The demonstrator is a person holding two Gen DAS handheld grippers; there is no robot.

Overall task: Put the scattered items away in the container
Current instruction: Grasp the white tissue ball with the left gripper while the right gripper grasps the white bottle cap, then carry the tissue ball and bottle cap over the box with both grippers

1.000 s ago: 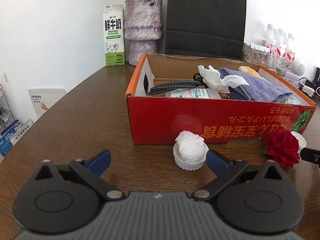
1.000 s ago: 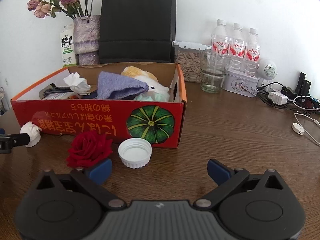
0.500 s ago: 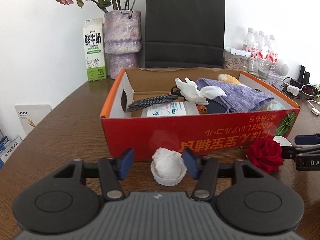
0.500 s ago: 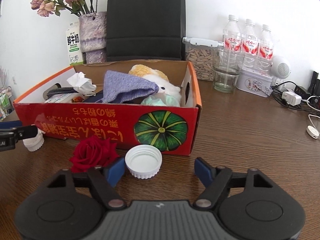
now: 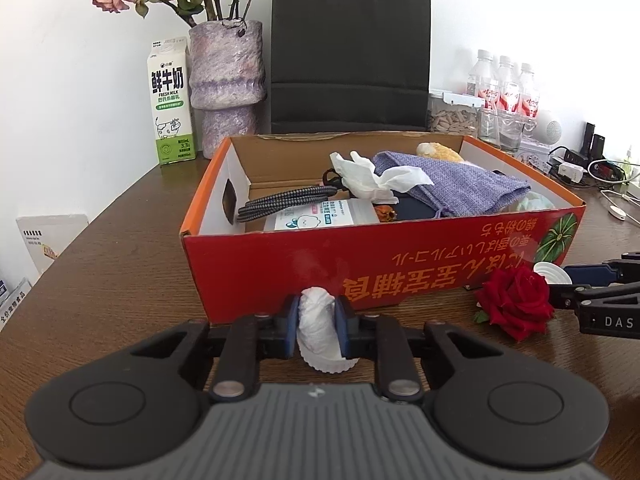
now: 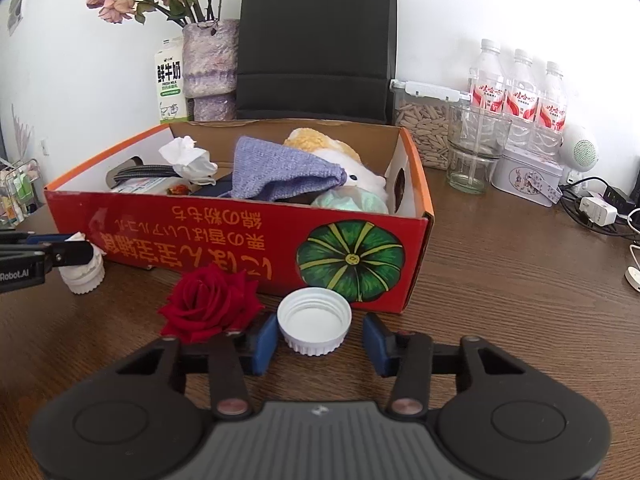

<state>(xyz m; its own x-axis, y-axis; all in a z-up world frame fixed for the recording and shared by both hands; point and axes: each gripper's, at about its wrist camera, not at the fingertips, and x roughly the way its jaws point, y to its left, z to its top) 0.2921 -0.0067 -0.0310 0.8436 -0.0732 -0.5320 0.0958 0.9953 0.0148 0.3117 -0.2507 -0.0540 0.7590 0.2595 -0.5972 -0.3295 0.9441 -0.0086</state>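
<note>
Left gripper has its jaws clamped on a wad of white tissue that sits in a small white ribbed cap; jaws have just been closing, blue pads now press the tissue from both sides; cap pokes out below the pads, resting on the wooden table; just ahead of the jaws is the red cardboard box, its front wall near the tissue. Right gripper has its jaws apart, also just been closing, with an empty white bottle cap between them; cap lies open side up on the table; left pad is very close to the cap's side, right pad has a clear gap, so no grip. Red rose lies just left of the right gripper's left pad, beside the cap, in front of the box. Box already holds a purple knit cloth, crumpled tissue, a striped cord, a wipes pack and a plush toy; behind the box stand a black paper bag, vase and milk carton; water bottles off to the right of the box.
</note>
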